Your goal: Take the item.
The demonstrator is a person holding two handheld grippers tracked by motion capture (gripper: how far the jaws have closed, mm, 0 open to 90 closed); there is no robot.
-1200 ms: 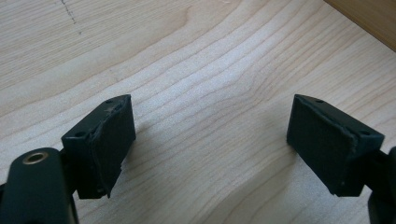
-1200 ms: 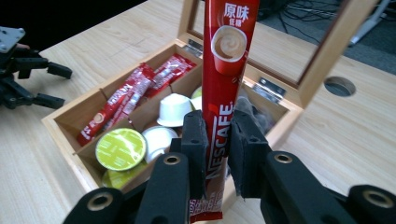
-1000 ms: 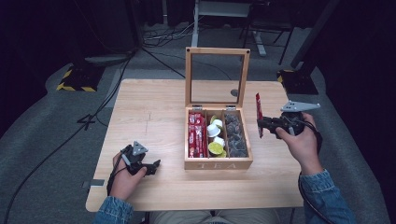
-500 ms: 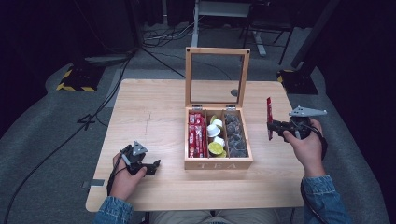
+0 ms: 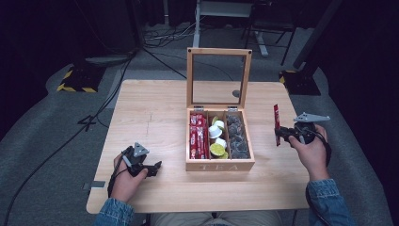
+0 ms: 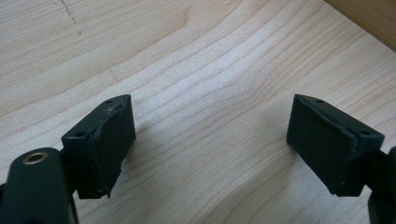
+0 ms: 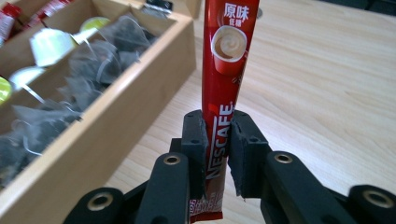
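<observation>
Beside the tea box [image 5: 219, 165], the right gripper [image 7: 217, 140] pinches one coffee stick [image 7: 226, 60]; left gripper [image 6: 210, 140] spread.

A pale wooden table [image 5: 155, 117] bears an open wooden tea box [image 5: 220, 165] near its middle.

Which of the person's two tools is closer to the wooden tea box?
The right tool, holding a red coffee stick beside the wooden tea box's right wall. The left tool rests on the table farther off, near its front-left corner.
</observation>
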